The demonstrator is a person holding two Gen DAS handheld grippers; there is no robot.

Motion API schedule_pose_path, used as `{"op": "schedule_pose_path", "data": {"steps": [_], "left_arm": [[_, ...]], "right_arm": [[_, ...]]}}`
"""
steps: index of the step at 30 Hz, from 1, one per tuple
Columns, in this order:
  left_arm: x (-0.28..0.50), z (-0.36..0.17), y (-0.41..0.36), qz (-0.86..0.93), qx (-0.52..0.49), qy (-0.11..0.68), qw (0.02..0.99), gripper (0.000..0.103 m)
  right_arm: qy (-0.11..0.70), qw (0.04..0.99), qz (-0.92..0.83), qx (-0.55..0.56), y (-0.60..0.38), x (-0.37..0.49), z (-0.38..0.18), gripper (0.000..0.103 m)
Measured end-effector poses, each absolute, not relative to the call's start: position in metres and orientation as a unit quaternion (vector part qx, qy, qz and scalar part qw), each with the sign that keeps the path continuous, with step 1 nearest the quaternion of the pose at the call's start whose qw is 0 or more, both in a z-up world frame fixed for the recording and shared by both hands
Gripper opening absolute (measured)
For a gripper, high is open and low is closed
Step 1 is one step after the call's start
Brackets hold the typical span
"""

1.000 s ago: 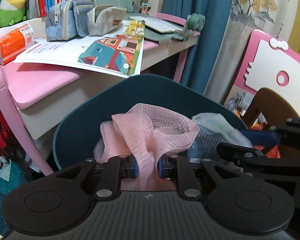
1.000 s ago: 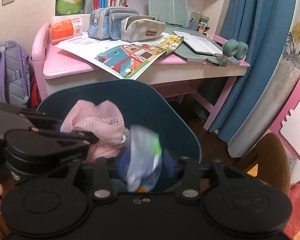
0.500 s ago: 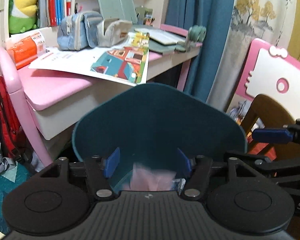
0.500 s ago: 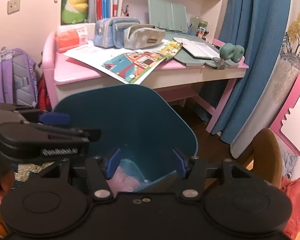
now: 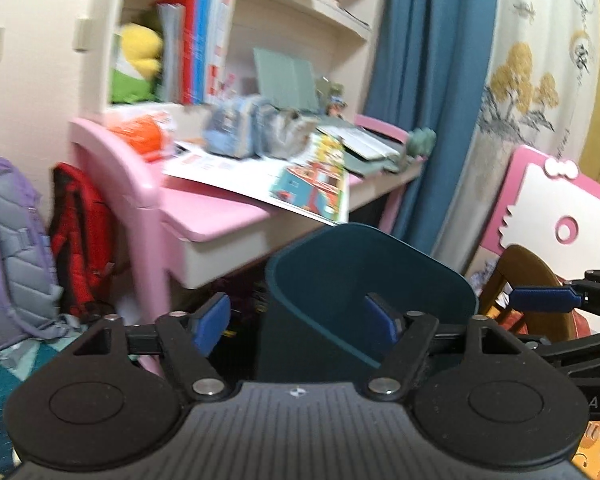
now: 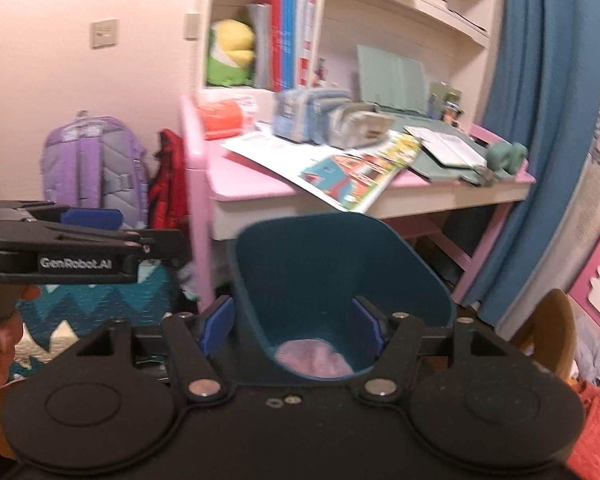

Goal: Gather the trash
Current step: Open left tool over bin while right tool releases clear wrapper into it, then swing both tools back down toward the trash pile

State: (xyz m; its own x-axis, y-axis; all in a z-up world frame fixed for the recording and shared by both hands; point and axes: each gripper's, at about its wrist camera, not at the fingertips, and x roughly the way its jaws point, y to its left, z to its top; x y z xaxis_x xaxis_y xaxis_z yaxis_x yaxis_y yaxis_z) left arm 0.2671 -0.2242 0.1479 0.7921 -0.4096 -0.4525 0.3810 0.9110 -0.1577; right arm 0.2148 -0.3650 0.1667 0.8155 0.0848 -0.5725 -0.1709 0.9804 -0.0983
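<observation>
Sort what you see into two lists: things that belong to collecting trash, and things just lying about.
Belongs to the job:
- dark teal plastic bin
- crumpled pink mesh trash inside it
- left gripper and right gripper, jaws opening, nothing between them

Just lying about:
- purple backpack
- colourful picture book
- blue pencil case

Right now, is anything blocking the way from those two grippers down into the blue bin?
Nothing visible does. The blue bin stands open-topped below both opening, empty grippers, left gripper and right gripper; pink netting lies inside.

Crumpled pink mesh trash (image 6: 314, 358) (loosely bunched) at the bottom of upright teal bin (image 6: 332, 256)
</observation>
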Motion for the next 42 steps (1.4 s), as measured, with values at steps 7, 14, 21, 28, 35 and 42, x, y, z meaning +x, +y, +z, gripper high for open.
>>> {"op": "schedule_pose_path", "data": {"steps": [7, 14, 21, 28, 35, 42], "left_arm": [[0.228, 0.155, -0.152, -0.161, -0.026, 0.215, 0.963, 0.083], [0.189, 0.142, -0.075, -0.100, -0.028, 0.202, 0.974, 0.084], [0.155, 0.107, -0.005, -0.054, -0.042, 0.204, 0.976, 0.086], [0.139, 0.054, 0.052, 0.000, -0.084, 0.215, 0.973, 0.103], [0.139, -0.023, 0.091, 0.062, -0.098, 0.228, 0.967, 0.103], [0.152, -0.101, 0.119, 0.088, -0.139, 0.269, 0.949, 0.103]], "right_arm": [[0.287, 0.947, 0.123, -0.082, -0.308, 0.197, 0.168, 0.072], [0.282, 0.935, 0.195, -0.087, -0.244, 0.186, 0.149, 0.085], [0.282, 0.919, 0.264, -0.077, -0.185, 0.182, 0.104, 0.095], [0.291, 0.907, 0.297, -0.072, -0.138, 0.189, 0.038, 0.101], [0.317, 0.899, 0.294, -0.070, -0.096, 0.205, -0.045, 0.102], [0.364, 0.891, 0.267, -0.037, -0.073, 0.225, -0.132, 0.102]]}}
